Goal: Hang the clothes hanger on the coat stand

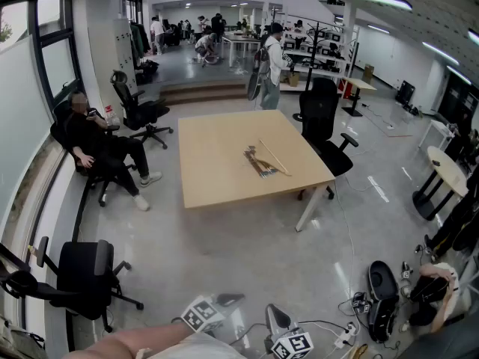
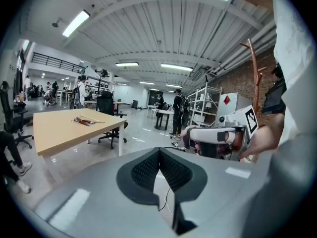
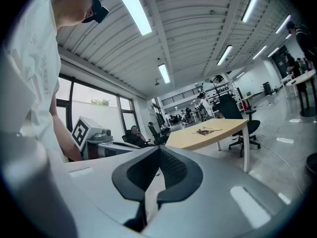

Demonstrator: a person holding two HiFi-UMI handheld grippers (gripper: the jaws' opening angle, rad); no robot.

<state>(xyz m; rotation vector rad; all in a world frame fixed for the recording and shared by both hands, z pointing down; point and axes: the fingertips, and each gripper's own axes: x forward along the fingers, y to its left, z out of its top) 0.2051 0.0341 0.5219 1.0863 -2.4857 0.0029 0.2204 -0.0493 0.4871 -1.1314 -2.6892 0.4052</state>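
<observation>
The clothes hanger (image 1: 266, 161), brown with a thin pale bar, lies flat near the tabletop's (image 1: 217, 174) right edge. The fingers of the left gripper (image 2: 159, 150) and the right gripper (image 3: 159, 149) are closed together, holding nothing.

Head view: taken from high up, facing forward and steeply down over the floor (image 1: 247, 264). Table (image 1: 247, 163) well ahead near the centre, left gripper (image 1: 227, 301) and right gripper (image 1: 278, 318) just inside the bottom edge.

Left gripper view: taken from low, close behind its own jaws, with the right gripper near at the right side and the table farther off at the left.

Right gripper view: likewise low and close behind its own jaws, with the left gripper near at the left side and the table farther off at the right.

Shared by all three: the table.
</observation>
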